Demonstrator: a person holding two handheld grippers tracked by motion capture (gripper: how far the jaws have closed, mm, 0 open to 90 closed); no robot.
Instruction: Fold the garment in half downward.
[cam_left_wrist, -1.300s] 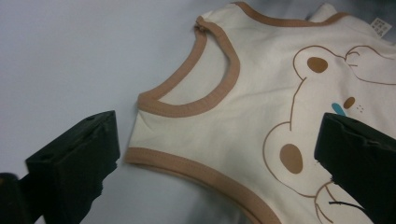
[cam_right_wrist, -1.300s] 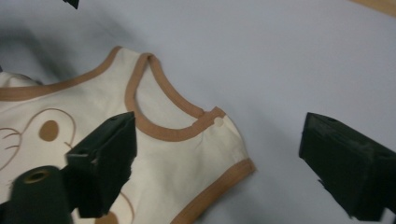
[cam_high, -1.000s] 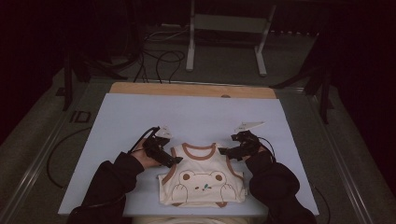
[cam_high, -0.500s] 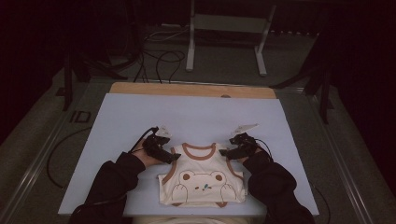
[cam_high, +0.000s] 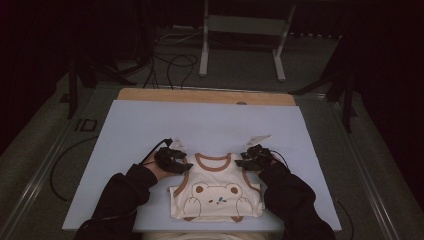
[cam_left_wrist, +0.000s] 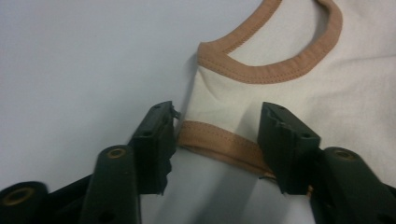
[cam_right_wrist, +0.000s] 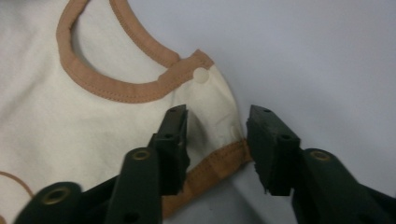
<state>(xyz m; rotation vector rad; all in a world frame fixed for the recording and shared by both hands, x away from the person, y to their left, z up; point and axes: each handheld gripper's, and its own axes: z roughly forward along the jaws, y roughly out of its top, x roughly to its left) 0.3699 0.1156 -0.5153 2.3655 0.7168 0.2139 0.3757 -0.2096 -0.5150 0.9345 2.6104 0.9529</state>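
1. Garment: a cream sleeveless baby top with brown trim and a bear print lies flat on the pale worktop, at the near edge just in front of the person, neckline pointing away.
2. Left gripper: positioned at the top's left shoulder strap. Its jaws have just been closing. They stand partly apart, with the strap and its brown armhole trim between them; the pads are not yet pressing the cloth.
3. Right gripper: positioned at the right shoulder strap, beside the snap fastener. Its jaws have likewise been closing and straddle the strap with gaps on both sides.
4. Progress: the garment appears smoothed out, and both grippers are aligned on the shoulders.
5. Remaining, in my judgement: complete both pinches, then lift or fold. No fold is visible yet.
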